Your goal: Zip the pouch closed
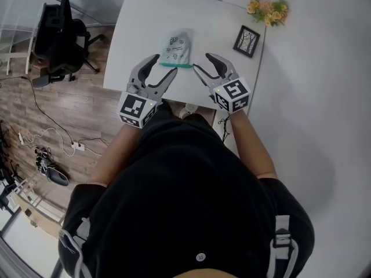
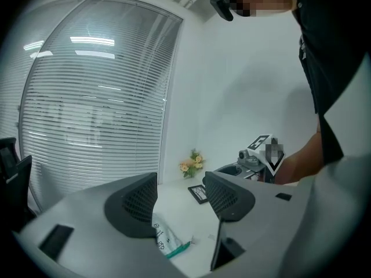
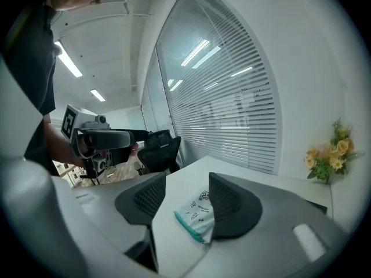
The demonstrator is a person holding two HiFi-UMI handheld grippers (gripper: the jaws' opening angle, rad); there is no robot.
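Facing the pouch (image 1: 175,48), left gripper (image 1: 164,64) and right gripper (image 1: 203,61) hover, fingers apart and empty; reach step, judged. Next: clamp the zip (image 1: 175,65).

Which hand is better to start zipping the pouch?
Maybe right: the right tool, open, has a tip by the end of the pouch's green zip edge. The left tool, also open, points at the edge's middle.

It has the look of an office: a black swivel chair (image 1: 61,36) beside a white table (image 1: 145,16), slatted blinds (image 2: 98,114) behind glass, strip lights (image 3: 68,64) overhead, a power strip (image 1: 77,146) on wood-look flooring (image 1: 93,106).
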